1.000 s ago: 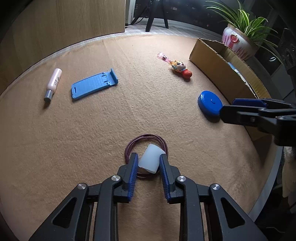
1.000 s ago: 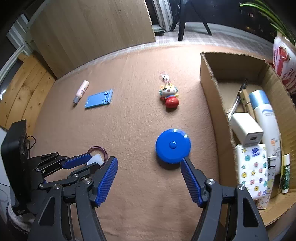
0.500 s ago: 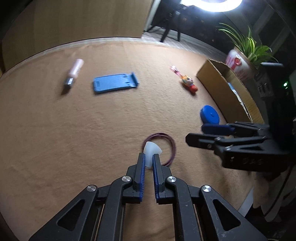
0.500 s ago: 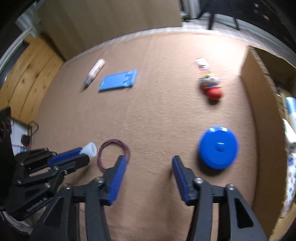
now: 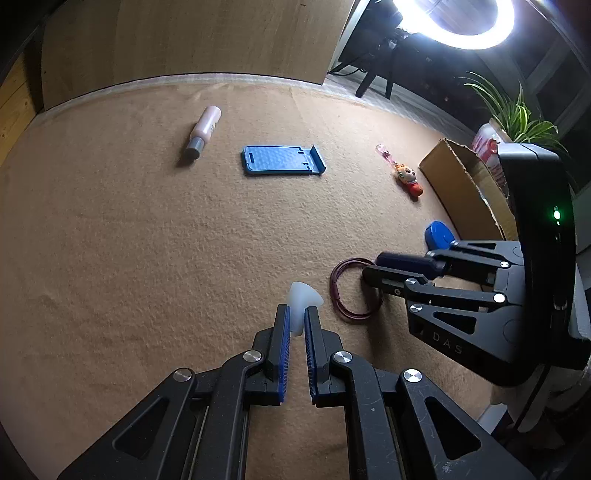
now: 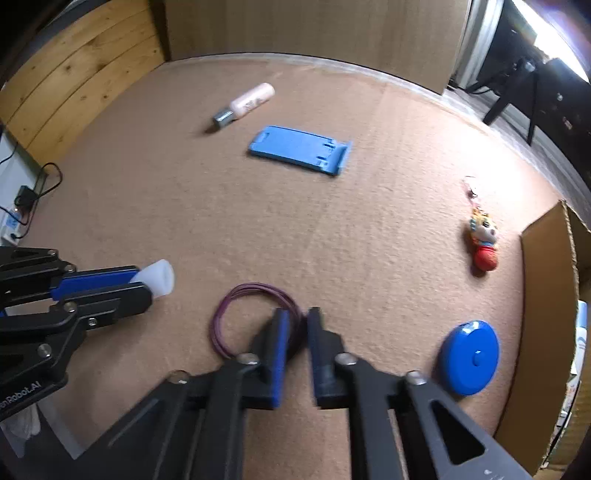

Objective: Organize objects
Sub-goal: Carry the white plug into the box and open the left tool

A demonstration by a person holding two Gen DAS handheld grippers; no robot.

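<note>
Left wrist only, ring light (image 5: 452, 22), plant (image 5: 517, 114)

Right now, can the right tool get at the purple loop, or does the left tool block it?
Probably yes. The right tool is already at the near edge of the purple loop, nearly closed around it. The left tool holds the white cap off to one side.

Since a second ago my left gripper (image 5: 296, 320) has closed on the white cup (image 5: 302, 303) and lifted it clear of the purple ring (image 6: 255, 317), while my right gripper (image 6: 295, 325) narrowed and pinched the ring's four-o'clock edge.
</note>
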